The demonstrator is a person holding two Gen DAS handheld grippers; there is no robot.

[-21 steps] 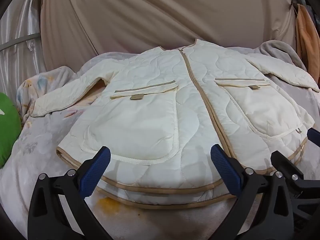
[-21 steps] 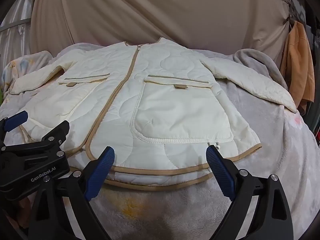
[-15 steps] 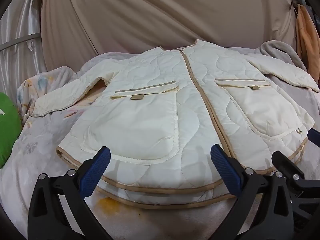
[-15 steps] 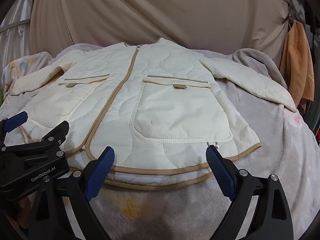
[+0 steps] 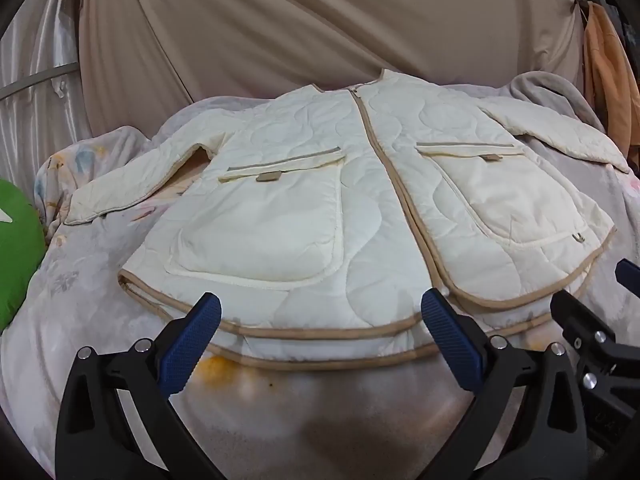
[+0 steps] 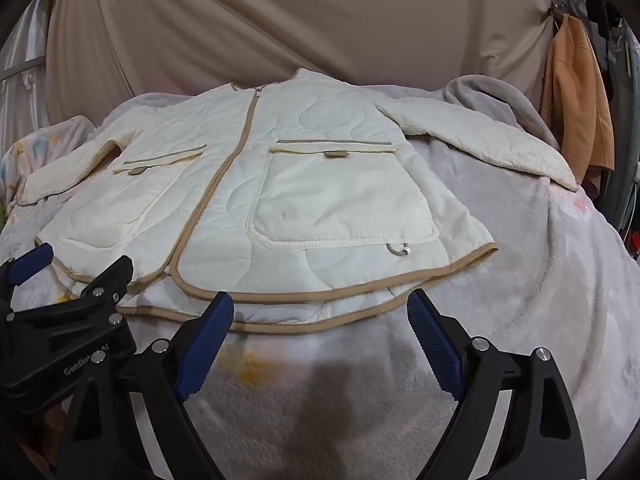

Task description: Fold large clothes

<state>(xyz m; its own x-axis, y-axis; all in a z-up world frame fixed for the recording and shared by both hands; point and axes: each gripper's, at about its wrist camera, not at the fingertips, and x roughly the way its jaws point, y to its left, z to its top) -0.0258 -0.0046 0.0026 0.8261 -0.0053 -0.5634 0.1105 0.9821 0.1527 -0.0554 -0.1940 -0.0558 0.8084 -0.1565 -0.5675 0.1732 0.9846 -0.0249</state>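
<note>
A cream quilted jacket with tan trim lies flat, front up and zipped, on a grey blanket. Both sleeves stretch out to the sides. My left gripper hovers open just short of the hem, left of the zip. My right gripper also stands open near the hem, under the right pocket. Nothing sits between either pair of blue pads. The right gripper's finger shows at the left wrist view's right edge, and the left gripper's body appears at the right wrist view's left edge.
A beige curtain hangs behind the bed. An orange garment hangs at the right. A green cushion lies at the far left. A yellow stain marks the blanket below the hem.
Both grippers have eased slightly toward the jacket's hem. The jacket has not moved, and both grippers stay open.
</note>
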